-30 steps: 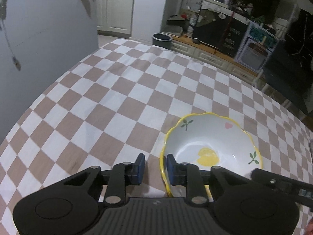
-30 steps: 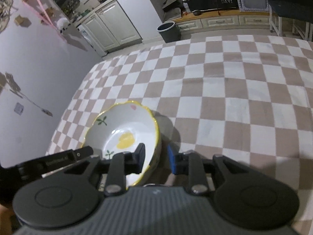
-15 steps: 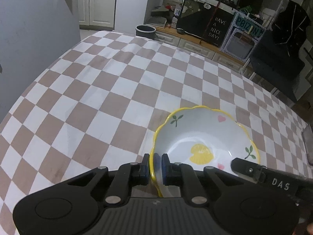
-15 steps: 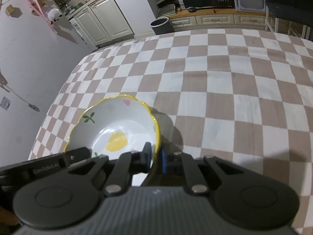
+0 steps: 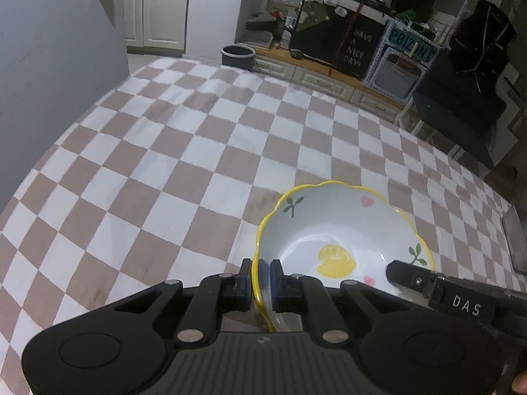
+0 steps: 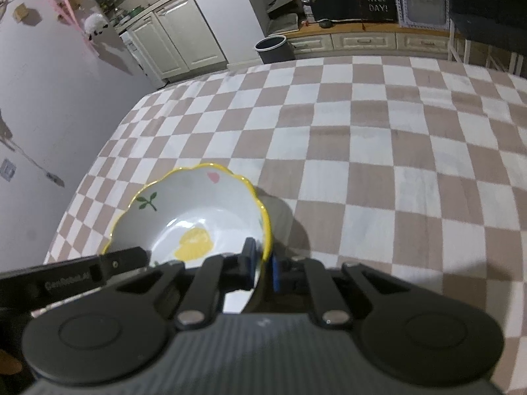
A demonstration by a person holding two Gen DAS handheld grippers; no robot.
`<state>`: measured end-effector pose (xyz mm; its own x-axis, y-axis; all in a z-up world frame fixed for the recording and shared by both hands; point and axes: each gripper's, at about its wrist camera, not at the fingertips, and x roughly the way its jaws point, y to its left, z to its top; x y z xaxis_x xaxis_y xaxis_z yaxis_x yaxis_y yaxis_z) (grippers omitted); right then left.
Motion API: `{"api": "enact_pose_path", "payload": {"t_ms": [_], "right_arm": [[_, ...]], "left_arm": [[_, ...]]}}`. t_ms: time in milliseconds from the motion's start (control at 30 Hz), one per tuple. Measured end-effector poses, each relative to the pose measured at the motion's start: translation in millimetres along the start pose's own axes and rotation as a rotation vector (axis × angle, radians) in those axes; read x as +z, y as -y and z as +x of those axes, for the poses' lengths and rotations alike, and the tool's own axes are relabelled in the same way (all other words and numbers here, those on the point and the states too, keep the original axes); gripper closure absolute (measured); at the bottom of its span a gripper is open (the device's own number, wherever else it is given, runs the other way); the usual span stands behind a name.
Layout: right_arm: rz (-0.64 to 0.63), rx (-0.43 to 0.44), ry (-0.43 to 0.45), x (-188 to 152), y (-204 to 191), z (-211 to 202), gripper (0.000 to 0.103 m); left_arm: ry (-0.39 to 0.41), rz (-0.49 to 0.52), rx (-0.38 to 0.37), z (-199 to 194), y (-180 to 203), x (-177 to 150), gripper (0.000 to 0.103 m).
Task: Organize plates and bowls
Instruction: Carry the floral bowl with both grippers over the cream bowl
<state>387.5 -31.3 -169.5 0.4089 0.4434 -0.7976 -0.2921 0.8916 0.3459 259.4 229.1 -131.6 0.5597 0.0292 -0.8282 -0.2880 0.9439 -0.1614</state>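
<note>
Over the checked tablecloth (image 5: pixel 171 171): bowl (image 5: pixel 342 230) pinched between both tools. Left gripper (image 5: pixel 259 279) clamps its left rim, right gripper (image 6: pixel 262 263) its right rim; each equally near.

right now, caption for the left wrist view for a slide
Left gripper clamps the yellow-rimmed bowl above the checkered tablecloth.

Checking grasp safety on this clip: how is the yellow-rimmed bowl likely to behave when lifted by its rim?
The bowl looks like glazed ceramic, so probably rigid, breakable and slippery. The left gripper and right gripper each pinch only the thin scalloped rim, on opposite sides, so uneven lifting could tip it. It looks empty, so likely moderate weight.
</note>
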Motion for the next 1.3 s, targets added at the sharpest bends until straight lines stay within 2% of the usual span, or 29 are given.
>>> {"api": "enact_pose_path", "payload": {"t_ms": [333,633,1033,1300], "right_arm": [[0.019,0.03,0.086,7.2,0.0,-55.4,0.092],[0.023,0.011,0.142,-4.0,11.7,-128.1,0.092],[0.036,-0.064,0.211,-52.9,28.8,-228.5,0.092],[0.094,-0.08,0.252,-97.9,46.1,-268.5,0.092]], "left_arm": [[0.107,0.013,-0.031,-53.5,26.2,3.9,0.093],[0.151,0.054,-0.099,-111.1,64.6,-14.9,0.095],[0.196,0.1,-0.239,-176.9,111.1,-68.5,0.095],[0.201,0.137,-0.313,-202.2,124.7,-104.4,0.095]]}}
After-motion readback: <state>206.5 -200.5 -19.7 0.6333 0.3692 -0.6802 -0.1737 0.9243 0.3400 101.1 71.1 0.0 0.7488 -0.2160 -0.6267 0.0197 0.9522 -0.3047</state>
